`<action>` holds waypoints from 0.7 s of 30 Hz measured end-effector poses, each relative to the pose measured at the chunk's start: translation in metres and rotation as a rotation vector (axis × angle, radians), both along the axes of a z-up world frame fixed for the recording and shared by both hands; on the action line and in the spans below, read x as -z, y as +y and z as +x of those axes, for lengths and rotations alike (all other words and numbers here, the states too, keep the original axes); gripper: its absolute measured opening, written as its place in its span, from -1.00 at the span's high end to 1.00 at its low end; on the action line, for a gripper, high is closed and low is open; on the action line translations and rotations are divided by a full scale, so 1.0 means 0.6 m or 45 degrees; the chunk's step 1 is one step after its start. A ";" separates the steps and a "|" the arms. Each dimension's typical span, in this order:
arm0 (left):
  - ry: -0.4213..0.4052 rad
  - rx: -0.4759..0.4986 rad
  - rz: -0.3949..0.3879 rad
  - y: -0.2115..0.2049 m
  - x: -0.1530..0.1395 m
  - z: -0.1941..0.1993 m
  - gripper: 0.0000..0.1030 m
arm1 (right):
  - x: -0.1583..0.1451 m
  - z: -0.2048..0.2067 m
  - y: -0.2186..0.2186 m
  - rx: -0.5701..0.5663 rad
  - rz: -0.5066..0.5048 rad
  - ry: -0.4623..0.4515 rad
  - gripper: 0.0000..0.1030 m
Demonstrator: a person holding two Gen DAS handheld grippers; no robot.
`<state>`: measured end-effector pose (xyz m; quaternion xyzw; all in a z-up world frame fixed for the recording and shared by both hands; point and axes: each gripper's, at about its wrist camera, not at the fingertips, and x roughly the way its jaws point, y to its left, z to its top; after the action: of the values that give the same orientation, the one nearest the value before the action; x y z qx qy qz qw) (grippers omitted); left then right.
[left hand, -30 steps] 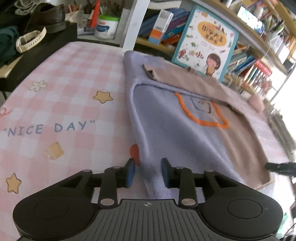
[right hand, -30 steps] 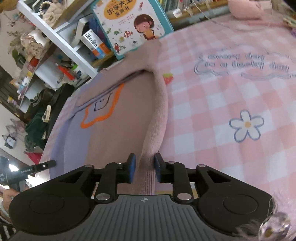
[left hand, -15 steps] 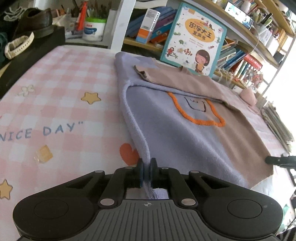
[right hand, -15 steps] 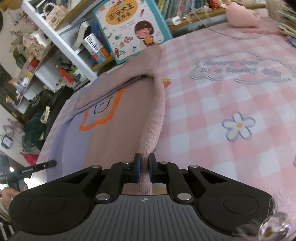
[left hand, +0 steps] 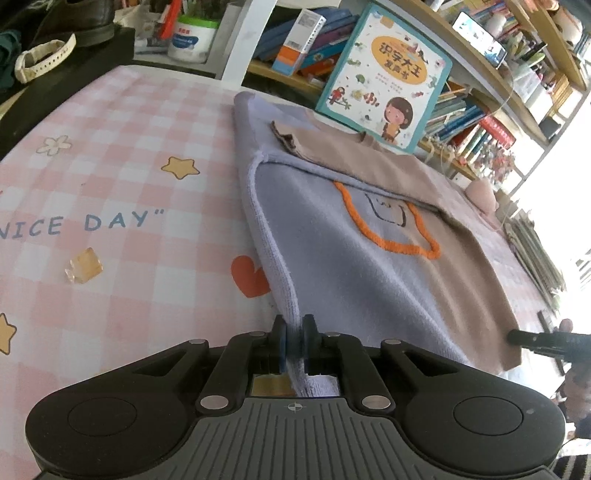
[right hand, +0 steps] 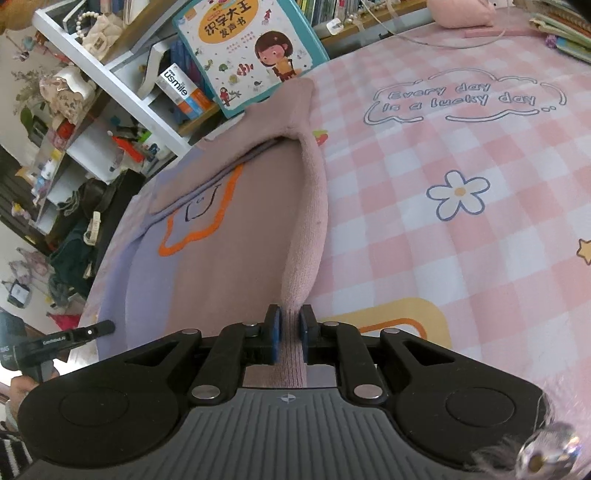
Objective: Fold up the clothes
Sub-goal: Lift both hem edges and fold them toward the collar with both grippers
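A knit sweater [left hand: 351, 266], lilac on one half and tan-pink on the other with an orange outline on the chest, lies flat on the pink checked cloth [left hand: 110, 177]. My left gripper [left hand: 294, 332] pinches the lilac near edge, which runs up between the pads; its jaws are opening slightly. In the right wrist view the sweater [right hand: 221, 266] shows its pink side edge raised into a ridge. That ridge sits between the pads of my right gripper [right hand: 290, 330], whose jaws are also easing open. Each gripper's tip shows at the edge of the other's view.
A children's picture book [left hand: 384, 74] leans on crowded shelves just behind the sweater. A small amber cube [left hand: 84, 266] lies on the cloth at the left. A pink plush [right hand: 461, 13] and stacked books [left hand: 535, 258] sit to the right. A dark stand with a shoe [left hand: 74, 22] is far left.
Both grippers stood open astride the sweater's near edges a second ago; both have since closed on the fabric. The pinched edges now rise a little off the cloth.
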<state>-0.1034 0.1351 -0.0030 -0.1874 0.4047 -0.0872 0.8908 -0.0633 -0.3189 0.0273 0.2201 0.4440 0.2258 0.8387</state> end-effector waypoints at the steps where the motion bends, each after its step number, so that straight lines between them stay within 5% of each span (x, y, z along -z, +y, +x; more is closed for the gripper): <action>1: -0.004 0.002 0.002 0.000 0.000 -0.001 0.81 | 0.000 -0.001 0.001 -0.007 -0.001 -0.003 0.74; 15: -0.004 -0.017 -0.144 0.015 0.013 -0.028 0.77 | 0.008 -0.013 -0.004 -0.035 0.092 0.040 0.71; 21: -0.036 0.001 -0.131 0.014 0.015 -0.032 0.88 | 0.008 -0.013 -0.006 -0.042 0.091 0.034 0.78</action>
<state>-0.1224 0.1437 -0.0123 -0.2314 0.3872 -0.1109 0.8856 -0.0712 -0.3227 0.0222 0.2457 0.4504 0.2524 0.8204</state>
